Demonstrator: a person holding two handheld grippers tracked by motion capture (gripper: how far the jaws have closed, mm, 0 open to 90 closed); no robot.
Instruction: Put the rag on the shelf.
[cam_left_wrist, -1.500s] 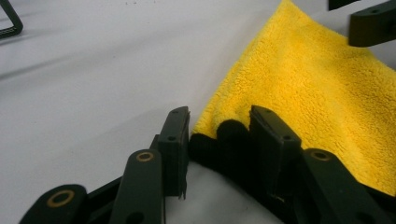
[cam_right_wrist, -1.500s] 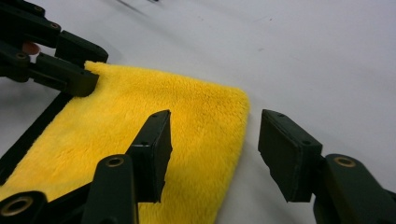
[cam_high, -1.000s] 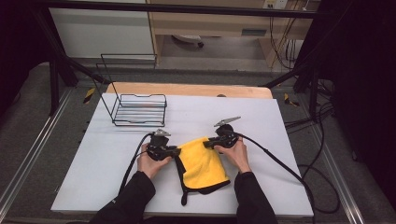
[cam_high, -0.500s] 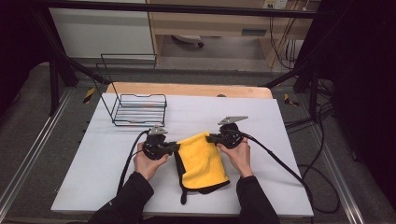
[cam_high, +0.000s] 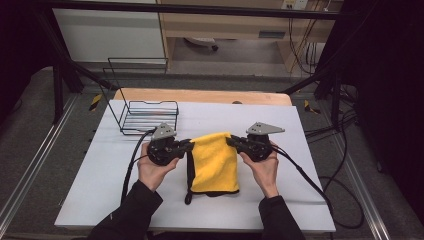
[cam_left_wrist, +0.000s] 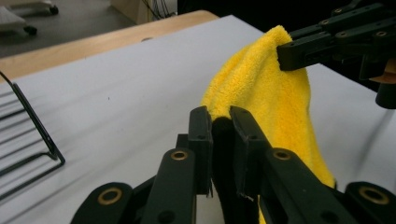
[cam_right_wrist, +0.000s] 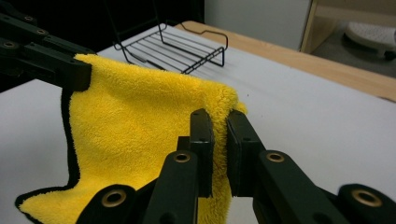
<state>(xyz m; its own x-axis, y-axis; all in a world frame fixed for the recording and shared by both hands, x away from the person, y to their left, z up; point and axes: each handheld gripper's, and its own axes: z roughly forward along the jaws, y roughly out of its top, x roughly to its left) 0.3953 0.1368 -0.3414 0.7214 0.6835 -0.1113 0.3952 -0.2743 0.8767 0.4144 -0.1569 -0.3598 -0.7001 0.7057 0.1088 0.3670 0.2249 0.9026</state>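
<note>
High view: the left gripper (cam_high: 186, 145) and right gripper (cam_high: 231, 141) lift the cloth (cam_high: 215, 162) by its far corners, its near edge trailing on the desk (cam_high: 300, 200).

Left gripper view: jaws clamped on the cloth (cam_left_wrist: 266, 93).

Right gripper view: likewise clamped on cloth (cam_right_wrist: 135, 121). Grasp done; folding or placing remains, perhaps toward the rack (cam_right_wrist: 177, 51).

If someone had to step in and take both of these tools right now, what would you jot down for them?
Left gripper: shut on the left top corner of the yellow towel.
Right gripper: shut on the right top corner.
Towel: hangs between the two, folded, its lower edge resting on the white table. Wire rack stands at the far left of the table, apart from the towel.
Done: both corners gripped, top edge lifted.
Left: probably to fold or lay it down; keep both grips shut.
</note>
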